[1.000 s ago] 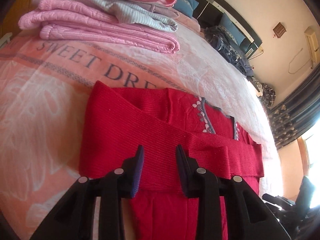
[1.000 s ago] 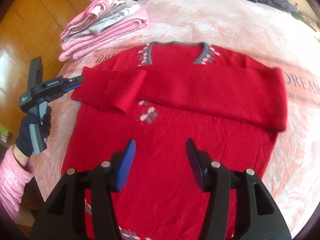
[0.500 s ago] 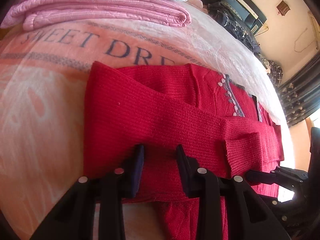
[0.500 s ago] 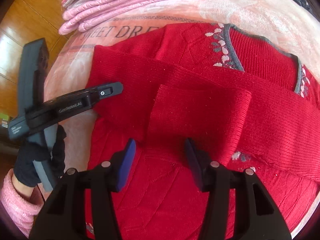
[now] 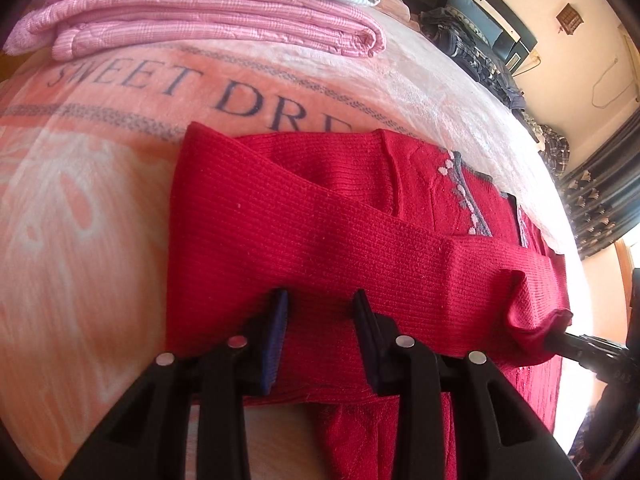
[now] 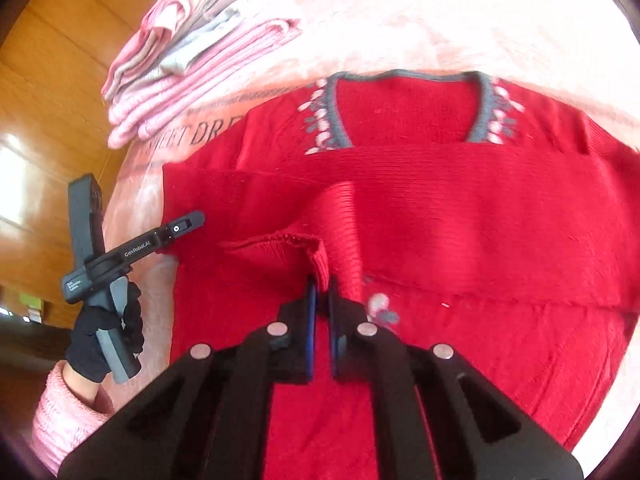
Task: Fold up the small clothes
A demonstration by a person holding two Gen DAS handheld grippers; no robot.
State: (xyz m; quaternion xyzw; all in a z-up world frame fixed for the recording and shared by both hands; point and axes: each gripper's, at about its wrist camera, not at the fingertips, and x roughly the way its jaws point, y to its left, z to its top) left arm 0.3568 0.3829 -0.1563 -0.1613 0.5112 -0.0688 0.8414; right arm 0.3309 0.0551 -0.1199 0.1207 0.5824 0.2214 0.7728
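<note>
Your right gripper point(image 6: 322, 292) pinched the sweater's point(image 6: 460, 216) cuff point(image 6: 280, 244). Only its camera showed your gloved hand point(image 6: 105, 334). Your left gripper point(image 5: 320, 312) stood parted, perhaps touching the knit.

Left gripper point(image 5: 320, 312) over red sweater point(image 5: 320, 216)

Jaws apart above a folded sleeve; folded pink clothes point(image 5: 192, 12) beyond on the blanket point(image 5: 80, 200).

Your right gripper point(image 6: 322, 284) has its jaws nearly closed, pinching the sleeve cuff point(image 6: 316, 254) between the blue pads. Your left gripper point(image 5: 320, 304) is held low with its jaws spread apart and nothing between them. Your left hand point(image 6: 105, 330), in a black glove, grips the handle upright.
</note>
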